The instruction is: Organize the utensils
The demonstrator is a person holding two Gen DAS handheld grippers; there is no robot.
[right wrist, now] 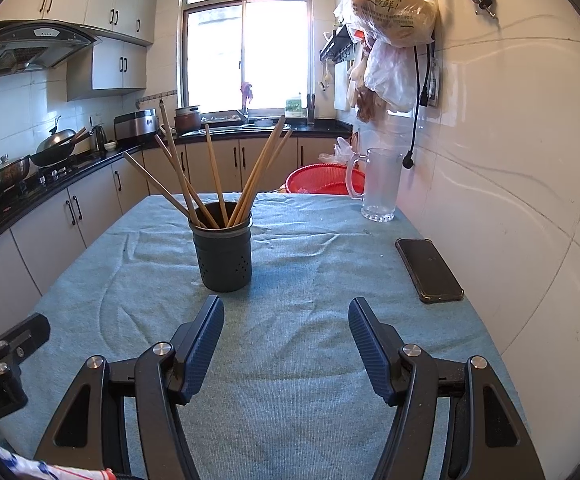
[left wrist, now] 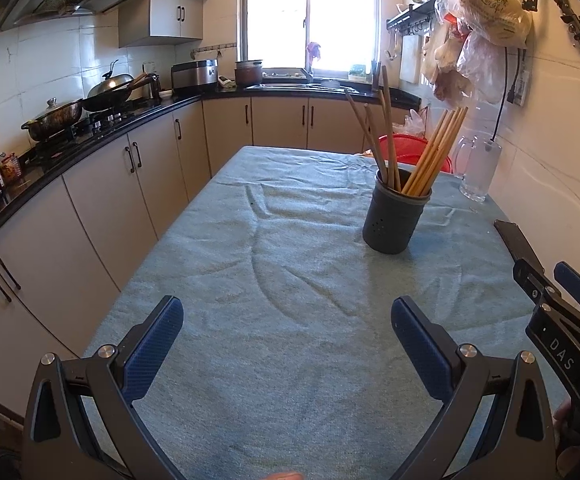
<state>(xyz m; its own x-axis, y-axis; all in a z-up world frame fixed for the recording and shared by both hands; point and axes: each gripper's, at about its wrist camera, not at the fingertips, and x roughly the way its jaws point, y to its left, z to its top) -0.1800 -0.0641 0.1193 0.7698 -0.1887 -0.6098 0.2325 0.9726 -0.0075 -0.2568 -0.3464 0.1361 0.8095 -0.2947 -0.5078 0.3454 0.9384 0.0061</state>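
Note:
A dark grey perforated utensil holder (left wrist: 394, 216) (right wrist: 224, 255) stands upright on the blue-cloth table (left wrist: 274, 264) (right wrist: 313, 264). Several wooden chopsticks (left wrist: 429, 156) (right wrist: 210, 176) stand in it, fanned out left and right. My left gripper (left wrist: 286, 320) is open and empty, low over the cloth, short of the holder and to its left. My right gripper (right wrist: 286, 320) is open and empty, just in front of the holder and slightly to its right. The right gripper also shows at the right edge of the left wrist view (left wrist: 553, 292).
A black phone (right wrist: 429, 269) lies on the cloth near the right wall. A clear glass mug (right wrist: 381, 184) stands at the far right corner, with a red basket (right wrist: 321, 179) behind the table. Kitchen cabinets and a stove counter (left wrist: 102, 120) run along the left.

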